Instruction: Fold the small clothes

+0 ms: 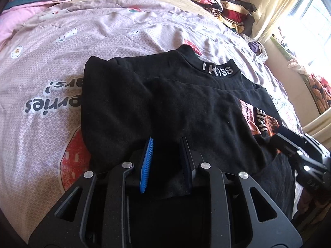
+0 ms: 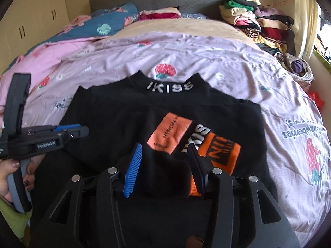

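A small black top (image 1: 165, 103) with a white "IKISS" collar and orange patches lies on the bed, sleeves folded in; it also shows in the right wrist view (image 2: 124, 119). My left gripper (image 1: 167, 144) is open, its jaws straddling black cloth at the top's near left part. My right gripper (image 2: 165, 150) is open, with the near hem and an orange patch (image 2: 169, 134) between its jaws. In the right wrist view the left gripper (image 2: 80, 131) lies at the left, its jaws edge-on.
The bed has a lilac strawberry-print sheet (image 2: 206, 51). A stack of folded clothes (image 2: 258, 24) stands at the back right by the window. A blue floral quilt (image 2: 99, 24) and pink bedding lie at the back left.
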A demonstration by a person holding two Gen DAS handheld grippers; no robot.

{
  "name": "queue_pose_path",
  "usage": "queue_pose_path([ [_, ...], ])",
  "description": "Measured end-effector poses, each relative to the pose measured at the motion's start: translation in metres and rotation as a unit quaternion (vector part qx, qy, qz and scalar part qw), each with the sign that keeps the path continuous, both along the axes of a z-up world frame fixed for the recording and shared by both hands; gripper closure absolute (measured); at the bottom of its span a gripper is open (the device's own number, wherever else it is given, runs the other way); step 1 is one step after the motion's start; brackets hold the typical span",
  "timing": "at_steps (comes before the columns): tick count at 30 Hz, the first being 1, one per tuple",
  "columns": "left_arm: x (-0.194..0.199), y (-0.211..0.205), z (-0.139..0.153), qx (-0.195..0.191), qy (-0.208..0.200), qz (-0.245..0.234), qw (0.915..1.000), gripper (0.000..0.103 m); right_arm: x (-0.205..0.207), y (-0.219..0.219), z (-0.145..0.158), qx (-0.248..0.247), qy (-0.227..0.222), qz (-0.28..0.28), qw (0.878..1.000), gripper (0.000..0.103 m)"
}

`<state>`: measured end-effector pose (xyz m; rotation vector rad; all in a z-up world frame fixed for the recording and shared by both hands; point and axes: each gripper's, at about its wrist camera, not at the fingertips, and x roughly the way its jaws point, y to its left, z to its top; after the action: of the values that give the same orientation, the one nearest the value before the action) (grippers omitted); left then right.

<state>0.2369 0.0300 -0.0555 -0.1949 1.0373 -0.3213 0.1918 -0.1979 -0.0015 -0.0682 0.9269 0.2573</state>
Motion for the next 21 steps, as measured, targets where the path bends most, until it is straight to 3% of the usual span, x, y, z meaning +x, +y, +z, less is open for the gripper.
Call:
queue_pose_path([
  [3, 0.0, 0.0, 0.0, 0.0, 0.0, 0.0, 1.0, 0.084, 0.006, -0.005, -0.019, -0.017, 0.032, -0.014, 0.999, 0.057],
  [5, 0.0, 0.0, 0.0, 0.0, 0.0, 0.0, 1.0, 0.084, 0.01, -0.012, -0.034, -0.025, 0.052, -0.034, 0.998, 0.049],
  [7, 0.0, 0.0, 0.0, 0.001, 0.0, -0.001, 1.0, 0.084, 0.011, -0.021, -0.039, 0.003, 0.057, -0.045, 0.997, 0.048],
  [12, 0.0, 0.0, 0.001, 0.0, 0.0, 0.001, 1.0, 0.084, 0.004, -0.015, -0.03, -0.006, 0.047, -0.04, 0.998, 0.047],
  [14, -0.001, -0.002, 0.002, 0.003, -0.002, 0.0, 1.0, 0.083, 0.001, -0.015, -0.026, -0.002, 0.043, -0.043, 0.998, 0.04],
  [18, -0.004, -0.003, 0.003, 0.004, -0.004, 0.001, 1.0, 0.081, -0.005, -0.018, -0.021, 0.006, 0.036, -0.044, 0.998, 0.035],
  [21, -0.005, -0.004, 0.007, 0.005, -0.006, 0.0, 1.0, 0.074, -0.011, -0.017, -0.015, 0.005, 0.024, -0.045, 0.999, 0.026],
])
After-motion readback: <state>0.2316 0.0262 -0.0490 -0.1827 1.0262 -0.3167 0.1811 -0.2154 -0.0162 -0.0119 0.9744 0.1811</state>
